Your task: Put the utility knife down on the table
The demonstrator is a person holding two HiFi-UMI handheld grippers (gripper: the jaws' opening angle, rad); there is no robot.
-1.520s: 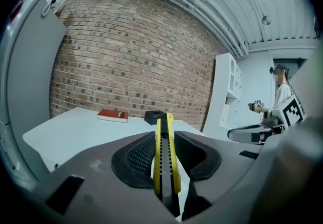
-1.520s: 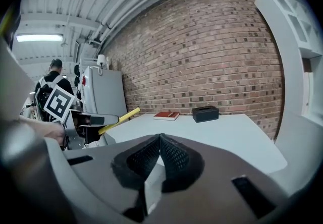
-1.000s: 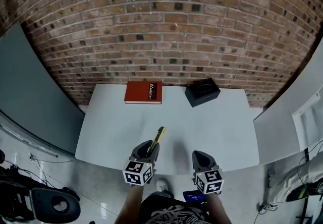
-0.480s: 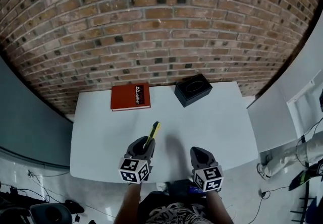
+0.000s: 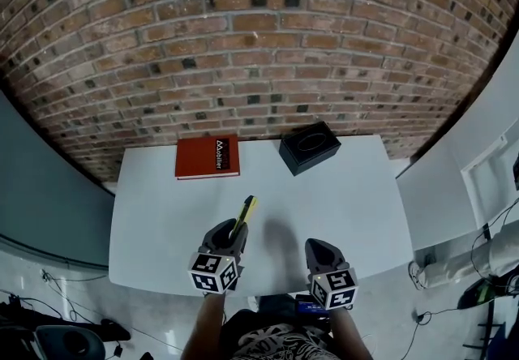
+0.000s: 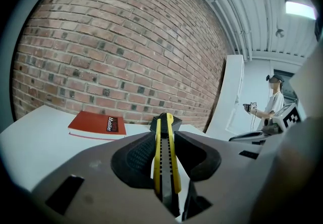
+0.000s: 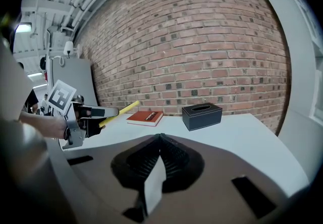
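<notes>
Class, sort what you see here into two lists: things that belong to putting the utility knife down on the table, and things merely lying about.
Belongs to the job: utility knife; left gripper, shut on it; table.

Just lying about: red book and black tissue box, both near the table's far edge; right gripper, shut with nothing in it.

A red brick wall [image 5: 259,42] rises behind the white table [image 5: 349,196], with grey partitions [image 5: 40,180] at either side
</notes>
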